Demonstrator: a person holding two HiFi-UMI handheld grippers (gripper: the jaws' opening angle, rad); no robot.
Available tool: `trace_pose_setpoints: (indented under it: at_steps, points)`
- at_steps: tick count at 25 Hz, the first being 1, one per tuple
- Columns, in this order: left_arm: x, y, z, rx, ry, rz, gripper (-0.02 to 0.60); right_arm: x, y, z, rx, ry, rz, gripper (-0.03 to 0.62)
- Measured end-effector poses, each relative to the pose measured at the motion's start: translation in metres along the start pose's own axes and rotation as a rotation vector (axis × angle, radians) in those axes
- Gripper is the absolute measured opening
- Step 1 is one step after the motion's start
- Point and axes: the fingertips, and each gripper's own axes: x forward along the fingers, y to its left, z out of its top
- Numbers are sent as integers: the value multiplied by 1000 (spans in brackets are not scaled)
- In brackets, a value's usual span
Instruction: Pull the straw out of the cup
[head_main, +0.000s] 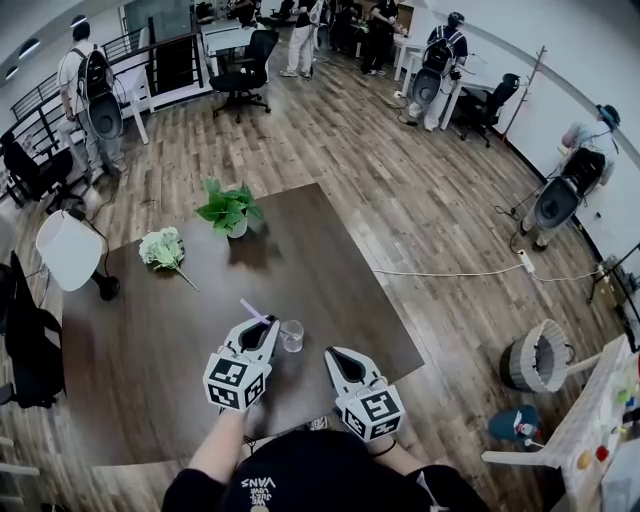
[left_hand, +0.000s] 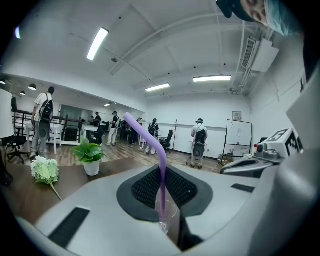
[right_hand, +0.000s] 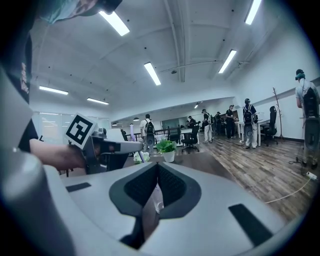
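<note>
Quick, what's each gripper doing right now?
Left gripper: closed on the purple bendy plastic straw.
Right gripper: closed, holding nothing; the small clear cup sits just ahead.

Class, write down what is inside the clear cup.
The purple straw, pinched by the left gripper, reaches into the clear cup. Its bottom is covered by the jaws in the left gripper view.
</note>
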Motion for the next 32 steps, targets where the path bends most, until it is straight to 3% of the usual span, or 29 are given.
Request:
trace_pose_setpoints:
  at_steps: [15, 32]
  points:
    - [-47, -9, 41, 21, -108, -11, 37, -16, 27, 2, -11, -5, -22, 17]
    - [-95, -21, 18, 34, -88, -11, 37, -30, 58, 0, -16, -14, -40, 18]
